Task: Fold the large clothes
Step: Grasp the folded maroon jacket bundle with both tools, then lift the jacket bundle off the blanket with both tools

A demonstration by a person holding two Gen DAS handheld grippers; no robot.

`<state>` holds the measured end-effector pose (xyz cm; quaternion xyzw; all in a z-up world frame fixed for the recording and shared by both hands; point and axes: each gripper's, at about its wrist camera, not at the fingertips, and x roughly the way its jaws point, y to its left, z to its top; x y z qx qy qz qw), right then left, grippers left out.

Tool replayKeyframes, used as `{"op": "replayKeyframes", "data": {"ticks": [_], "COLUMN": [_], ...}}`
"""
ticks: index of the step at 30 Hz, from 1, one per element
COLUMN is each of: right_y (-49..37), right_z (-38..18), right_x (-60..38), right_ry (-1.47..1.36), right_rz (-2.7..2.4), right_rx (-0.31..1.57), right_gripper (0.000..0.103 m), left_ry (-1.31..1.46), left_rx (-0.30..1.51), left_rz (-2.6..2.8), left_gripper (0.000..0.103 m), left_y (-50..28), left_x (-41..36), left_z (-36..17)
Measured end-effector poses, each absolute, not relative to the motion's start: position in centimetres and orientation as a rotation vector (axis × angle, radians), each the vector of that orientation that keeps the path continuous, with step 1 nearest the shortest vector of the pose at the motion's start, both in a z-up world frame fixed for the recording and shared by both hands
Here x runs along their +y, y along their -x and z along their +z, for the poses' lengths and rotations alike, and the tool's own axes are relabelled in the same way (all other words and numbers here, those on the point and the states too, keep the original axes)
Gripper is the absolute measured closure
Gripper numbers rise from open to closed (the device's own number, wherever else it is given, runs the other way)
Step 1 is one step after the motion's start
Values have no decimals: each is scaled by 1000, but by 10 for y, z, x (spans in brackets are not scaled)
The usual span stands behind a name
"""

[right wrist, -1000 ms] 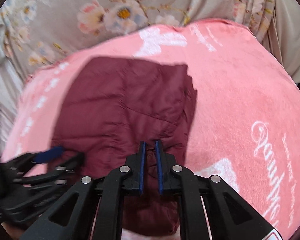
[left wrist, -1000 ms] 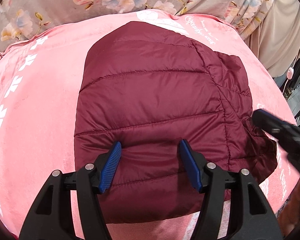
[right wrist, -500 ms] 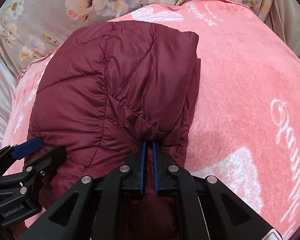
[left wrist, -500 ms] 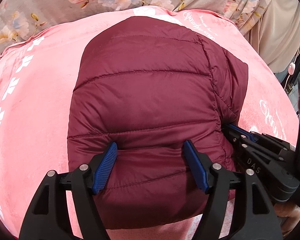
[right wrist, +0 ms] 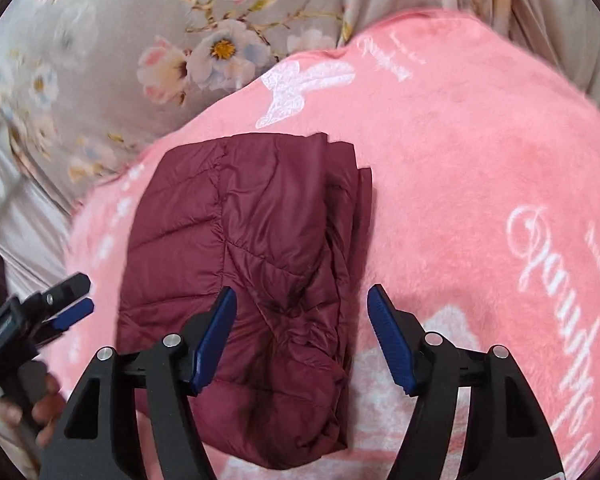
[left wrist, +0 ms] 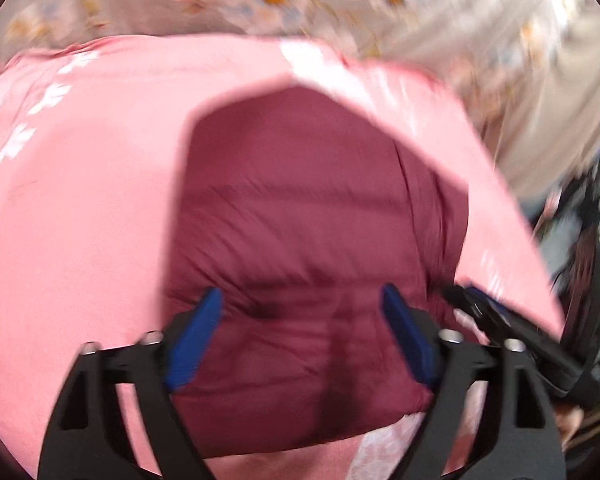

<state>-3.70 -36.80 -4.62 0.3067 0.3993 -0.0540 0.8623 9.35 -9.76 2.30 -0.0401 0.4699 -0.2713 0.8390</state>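
Both the left tongs point(left wrist: 302, 330) and right tongs point(right wrist: 302, 330) are spread wide, released, above the folded maroon jacket point(right wrist: 256, 272) on the pink blanket point(right wrist: 460, 168).

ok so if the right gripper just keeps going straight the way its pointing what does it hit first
Most likely the folded maroon quilted puffer jacket: the open right gripper points along the jacket's right edge. Its right finger is over the pink fleece blanket, so it might meet that instead. Height above either is unclear.
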Motion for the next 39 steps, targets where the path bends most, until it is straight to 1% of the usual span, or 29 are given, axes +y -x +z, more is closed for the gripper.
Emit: {"op": "replayKeyframes", "data": {"ticks": [1,2,4,7,10,13,14,16,17,18,19,20,21,22,23,24,26,27,30,34,39], "right_y": [35,31,25,20,15,8,4,3,2,2,2,2,1,2,3,5,8,11,16,23,23], "right_z": [-53,-63,-80,-100,-105,-106,-106,-105,-103,-99,-93,-86,-77,-72,-62,-50,-28,-14,25,88,150], "right_x": [-371,-375,-376,-372,-368,-364,-363,-360,-358,-355,-352,-350,-346,-343,-340,-336,-332,-329,-320,-300,-274], "right_ry": [-680,-725,-786,-866,-878,-878,-872,-864,-863,-854,-835,-815,-792,-779,-763,-744,-709,-688,-631,-539,-454], "right_rz": [-104,-93,-67,-14,-6,0,1,8,14,21,22,19,15,13,15,16,17,18,26,44,73], "right_rx": [855,881,918,950,949,951,953,949,943,936,927,919,908,896,873,848,798,767,672,521,365], "right_gripper": [36,36,36,35,33,32,34,42,51,62,68,76,80,82,83,85,85,85,85,85,85], "left_ry": [135,178,254,343,426,481,478,454,439,415,386,353,331,306,287,271,234,215,187,158,146], "left_rx": [983,985,1062,1181,1277,1320,1323,1315,1313,1304,1289,1269,1251,1230,1209,1191,1144,1107,1009,840,639], "left_rz": [-559,-557,-567,-581,-639,-700,-702,-708,-710,-707,-705,-703,-706,-714,-726,-737,-751,-760,-794,-838,-877], "left_gripper": [5,5,5,5,5,5,5,5,7,11,14,22,32,37,47,54,60,62,64,64,64], "left_y": [-100,-108,-127,-144,-148,-146,-145,-144,-144,-143,-141,-139,-138,-136,-133,-133,-129,-126,-119,-107,-95], "left_x": [-84,-73,-59,-51,-53,-61,-63,-71,-74,-77,-79,-80,-80,-82,-83,-85,-88,-89,-87,-74,-50], "left_z": [26,26,11,-25,-53,-69,-70,-70,-69,-65,-61,-54,-50,-43,-35,-28,-11,2,39,94,158]}}
